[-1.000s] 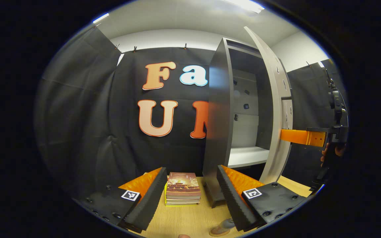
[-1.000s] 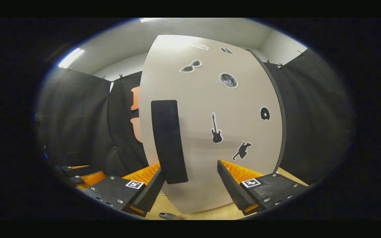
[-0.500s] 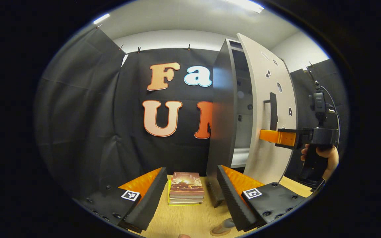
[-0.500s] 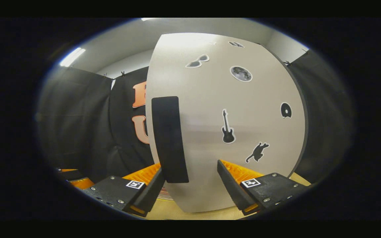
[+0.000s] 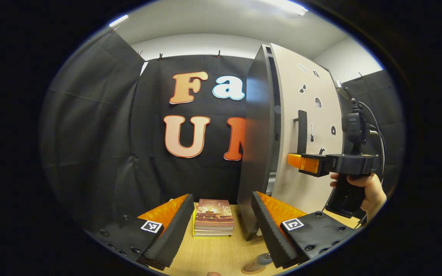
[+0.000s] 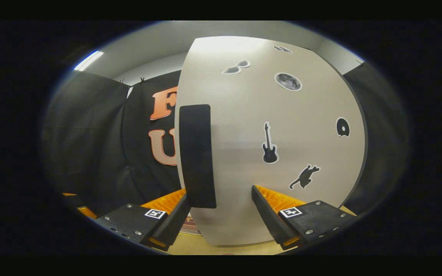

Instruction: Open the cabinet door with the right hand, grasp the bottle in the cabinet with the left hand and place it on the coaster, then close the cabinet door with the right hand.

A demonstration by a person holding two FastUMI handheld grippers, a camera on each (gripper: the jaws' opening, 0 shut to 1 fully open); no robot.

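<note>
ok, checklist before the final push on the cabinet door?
1. Door flush with cabinet: not ok, a narrow gap shows on the handle side.
2. Right gripper on the door: ok, open, tips at the panel beside the handle.
3. Left gripper empty: ok, open.
4. Books clear of the door: ok, left of the cabinet.
5. Bottle seated on coaster: cannot tell, cut off at the view's edge.

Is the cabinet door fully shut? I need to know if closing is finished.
Not quite: the cabinet door stands slightly ajar, a narrow dark gap showing along its edge, with the right gripper at its front.
</note>
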